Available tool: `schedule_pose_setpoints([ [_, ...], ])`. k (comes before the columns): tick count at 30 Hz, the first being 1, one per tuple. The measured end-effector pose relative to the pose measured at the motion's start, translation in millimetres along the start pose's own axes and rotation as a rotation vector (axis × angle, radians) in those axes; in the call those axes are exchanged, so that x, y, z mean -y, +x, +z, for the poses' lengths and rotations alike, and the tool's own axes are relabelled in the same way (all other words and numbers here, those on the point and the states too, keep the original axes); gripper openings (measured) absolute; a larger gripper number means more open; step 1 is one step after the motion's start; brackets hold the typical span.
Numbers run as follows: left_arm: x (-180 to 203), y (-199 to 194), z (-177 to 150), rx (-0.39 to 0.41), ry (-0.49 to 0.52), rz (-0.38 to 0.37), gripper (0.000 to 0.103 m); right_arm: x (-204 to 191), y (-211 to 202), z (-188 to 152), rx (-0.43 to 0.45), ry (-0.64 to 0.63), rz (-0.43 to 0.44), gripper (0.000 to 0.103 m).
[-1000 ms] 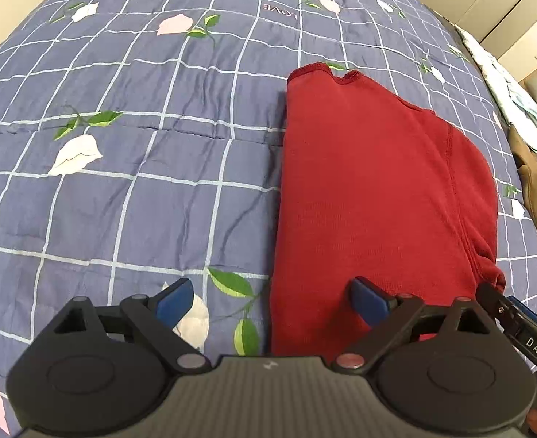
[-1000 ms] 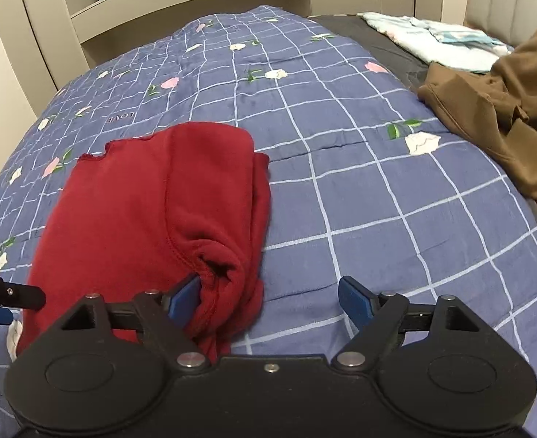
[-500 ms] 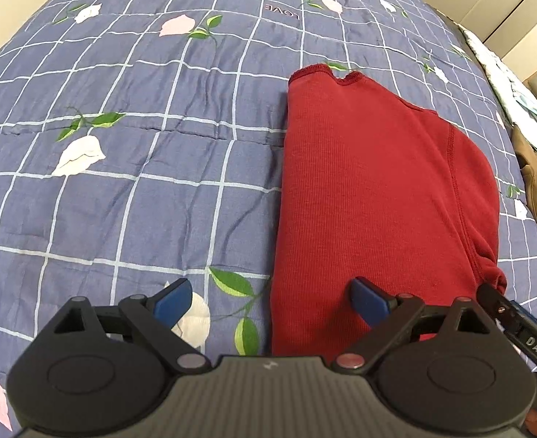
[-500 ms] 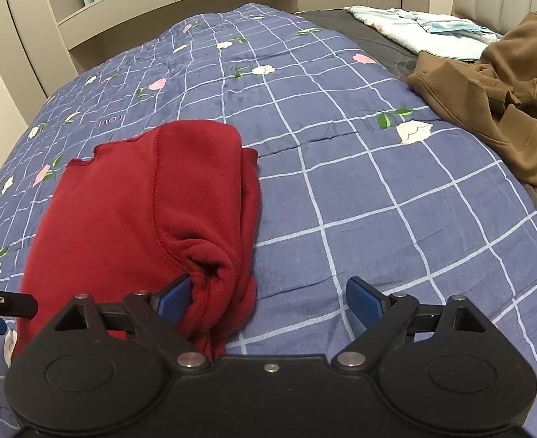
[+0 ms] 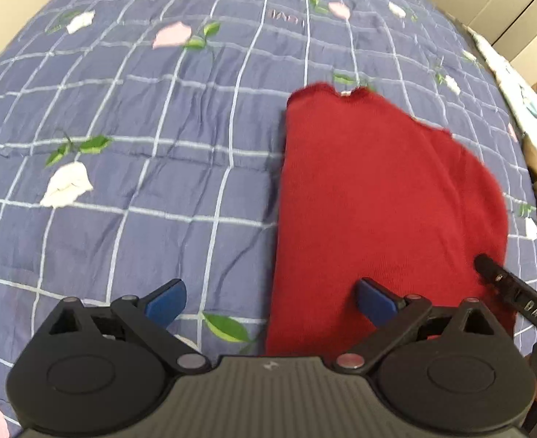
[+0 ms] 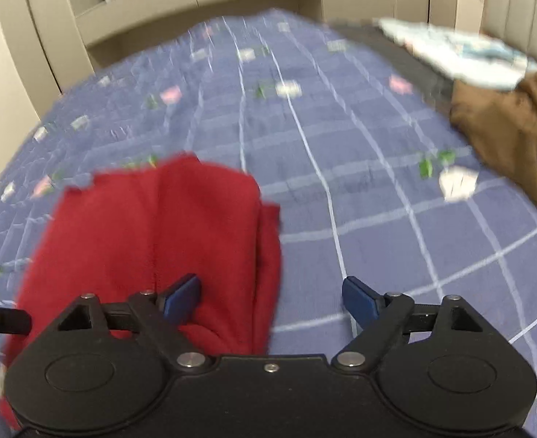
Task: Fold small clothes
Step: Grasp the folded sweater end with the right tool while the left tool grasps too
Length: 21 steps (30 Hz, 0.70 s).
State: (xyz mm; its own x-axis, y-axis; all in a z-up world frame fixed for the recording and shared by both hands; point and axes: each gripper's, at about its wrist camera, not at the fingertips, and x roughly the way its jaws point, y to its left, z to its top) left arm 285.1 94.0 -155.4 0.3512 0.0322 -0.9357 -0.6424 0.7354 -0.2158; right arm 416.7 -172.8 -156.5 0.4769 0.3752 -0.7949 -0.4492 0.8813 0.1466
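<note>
A folded red garment (image 5: 378, 200) lies flat on the blue checked floral quilt (image 5: 159, 182). My left gripper (image 5: 270, 301) hovers over the garment's near left corner. Its jaws are opening, with the garment's left edge below the gap and neither pad pressing on it. In the right wrist view the red garment (image 6: 159, 226) sits at lower left. My right gripper (image 6: 270, 295) straddles its bunched right edge. Its jaws are closing, with the cloth's edge between them and not pinched. One black finger of the right gripper (image 5: 505, 288) pokes in over the garment's right side.
A brown garment (image 6: 516, 138) lies crumpled at the quilt's right edge, with a pale printed cloth (image 6: 462, 54) beyond it. A beige shelf unit (image 6: 232, 11) stands behind the bed. The quilt (image 6: 378, 219) stretches right of the red garment.
Both views have blurred with motion. The right gripper has slid left over the garment's right edge and its finger reaches further in. The left gripper's jaws stand slightly wider.
</note>
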Motion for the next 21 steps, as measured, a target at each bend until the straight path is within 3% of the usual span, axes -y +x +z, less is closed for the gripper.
schedule_pose_setpoints([
  [4,-3.6,-4.6,2.8,0.023,-0.013,-0.022,0.101,7.9,-12.5,-1.0,0.036,0.032,0.039,0.086],
  [6,-5.8,-4.0,4.9,0.028,-0.03,-0.04,0.101,13.6,-19.2,-2.2,0.047,0.072,0.112,0.089],
  [9,-9.2,-1.3,9.1,0.026,-0.078,-0.073,0.101,21.7,-17.8,-3.4,0.017,0.158,0.223,0.09],
  [12,-9.3,5.1,14.0,0.001,-0.102,-0.115,0.099,23.8,-9.2,-3.1,-0.026,0.207,0.247,0.086],
  [16,-12.1,13.5,20.2,-0.025,-0.137,-0.187,0.071,19.9,-3.1,-7.6,-0.04,0.273,0.227,0.067],
  [17,-12.4,14.4,21.2,-0.032,-0.149,-0.209,0.066,19.9,-3.8,-7.5,-0.036,0.293,0.233,0.054],
  [18,-11.9,15.6,21.8,-0.04,-0.156,-0.228,0.055,19.9,-3.7,-7.3,-0.039,0.313,0.249,0.047],
  [19,-10.8,15.8,22.9,-0.048,-0.162,-0.228,0.05,19.5,-3.9,-6.9,-0.042,0.33,0.252,0.046],
  [21,-6.8,15.4,24.9,-0.055,-0.147,-0.212,0.035,15.9,-5.8,-5.6,-0.04,0.334,0.239,0.034],
])
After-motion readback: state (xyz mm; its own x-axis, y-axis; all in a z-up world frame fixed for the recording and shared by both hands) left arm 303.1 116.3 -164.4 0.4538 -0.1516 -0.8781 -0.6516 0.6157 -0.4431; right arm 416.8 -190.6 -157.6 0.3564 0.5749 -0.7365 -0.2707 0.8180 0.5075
